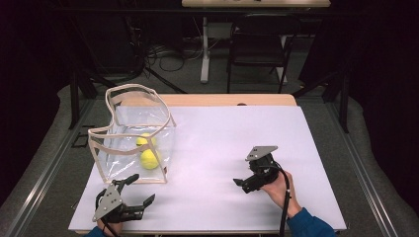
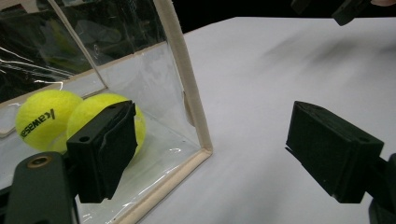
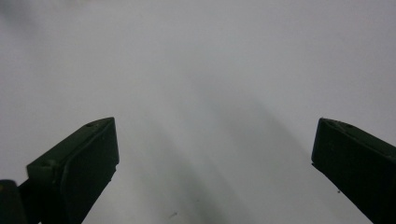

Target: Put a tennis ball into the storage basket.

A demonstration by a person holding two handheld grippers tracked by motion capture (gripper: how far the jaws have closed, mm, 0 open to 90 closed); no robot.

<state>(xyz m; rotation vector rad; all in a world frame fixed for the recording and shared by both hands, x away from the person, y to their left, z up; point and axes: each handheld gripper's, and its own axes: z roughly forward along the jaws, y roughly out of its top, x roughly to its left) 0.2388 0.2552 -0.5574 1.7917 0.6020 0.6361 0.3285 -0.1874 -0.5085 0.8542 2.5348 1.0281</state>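
Now left gripper [image 1: 140,190], jaws wide and empty, stands near the clear bag's [image 1: 129,143] front edge; right gripper [image 1: 242,183], also wide, empty, over bare white sheet [image 1: 222,148].

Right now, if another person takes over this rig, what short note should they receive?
Left hand-held gripper: open, holding nothing, at the near corner of the clear bag.
Right hand-held gripper: open, holding nothing, over the bare white table cover.
Things: two tennis balls lie inside the standing bag, touching each other.
Done: both balls are in the bag.
Left: probably grip the bag; neither gripper touches it yet.
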